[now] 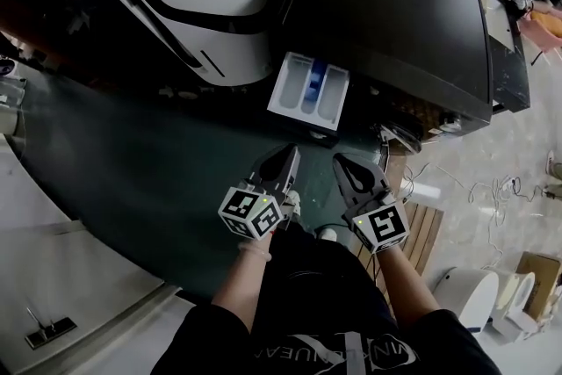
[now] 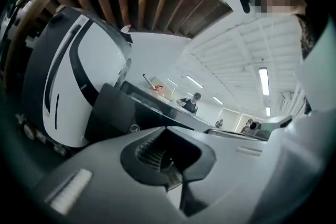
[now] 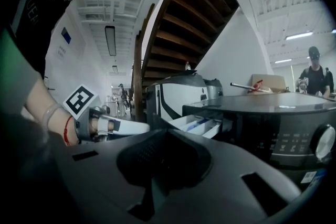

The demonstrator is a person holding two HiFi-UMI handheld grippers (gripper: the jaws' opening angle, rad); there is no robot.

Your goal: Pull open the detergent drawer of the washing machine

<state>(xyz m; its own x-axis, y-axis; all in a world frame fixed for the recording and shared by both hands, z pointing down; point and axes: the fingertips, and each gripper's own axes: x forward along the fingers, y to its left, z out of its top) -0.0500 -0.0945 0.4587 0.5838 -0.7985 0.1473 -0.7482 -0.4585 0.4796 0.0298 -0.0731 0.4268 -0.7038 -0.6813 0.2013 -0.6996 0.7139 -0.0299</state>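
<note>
The dark washing machine [image 1: 395,13] stands at the upper right of the head view. Its white detergent drawer [image 1: 308,89], with a blue insert, sticks out of the machine's front left corner. In the right gripper view the drawer [image 3: 197,124] shows pulled out beside the control panel. Both grippers hang well short of the drawer, close to the person's body. My left gripper [image 1: 285,157] is shut with nothing in it, its jaws closed together in its own view [image 2: 167,135]. My right gripper [image 1: 345,164] sits beside it, its jaws also together and empty [image 3: 168,138].
A white and black appliance [image 1: 206,0] stands left of the washing machine. Dark green floor [image 1: 132,171] lies below the drawer. Cables [image 1: 457,180] and a wooden pallet [image 1: 421,233] are on the right. A staircase [image 3: 178,34] rises behind. People stand far off.
</note>
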